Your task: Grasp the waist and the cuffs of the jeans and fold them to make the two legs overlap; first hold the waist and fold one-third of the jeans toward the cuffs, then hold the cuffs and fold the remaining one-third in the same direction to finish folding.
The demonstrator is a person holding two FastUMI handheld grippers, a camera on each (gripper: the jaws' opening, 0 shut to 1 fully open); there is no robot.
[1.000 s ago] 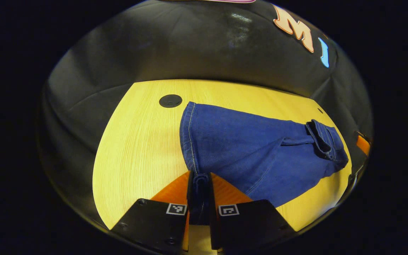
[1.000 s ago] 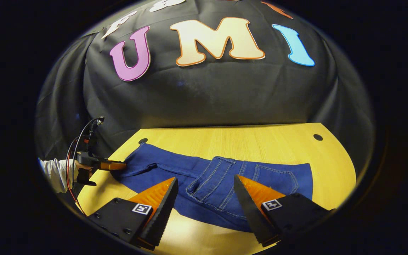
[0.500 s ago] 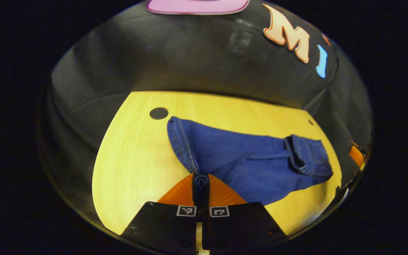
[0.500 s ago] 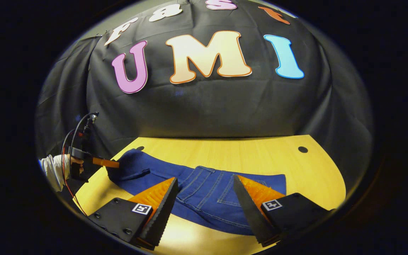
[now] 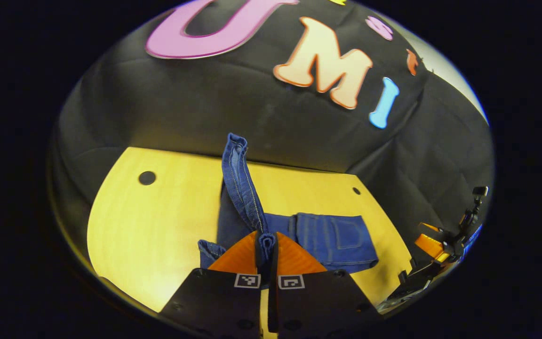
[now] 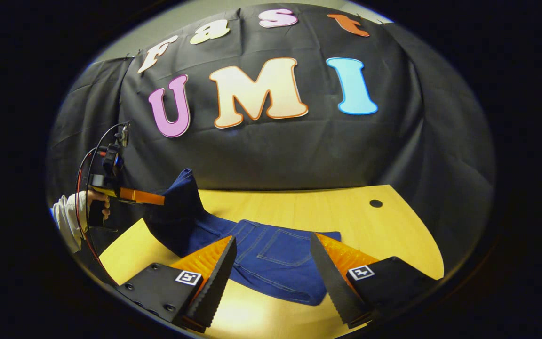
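Blue jeans [image 5: 337,240] lie on the yellow wooden table [image 5: 158,226], with the pocketed waist part flat. My left gripper [image 5: 266,242] is shut on the cuff end, and the hem [image 5: 238,179] stands up above the table in front of it. In the right gripper view that gripper [image 6: 144,197], held by a hand [image 6: 94,200], holds the cuff end raised at the left, and the leg drapes down to the flat jeans [image 6: 271,263]. My right gripper [image 6: 273,249] hangs open over the near edge of the waist part with nothing between its fingers.
The table has a dark round hole near its far left [image 5: 147,178] and a small one at its far right [image 5: 356,190]. The black booth cloth hangs close behind the far edge. My right gripper [image 5: 433,245] shows at the right rim of the left gripper view.
My left gripper has risen with the cuff end and carried it toward the waist, so the leg now stands off the table. The right gripper stays open and has drawn back slightly.
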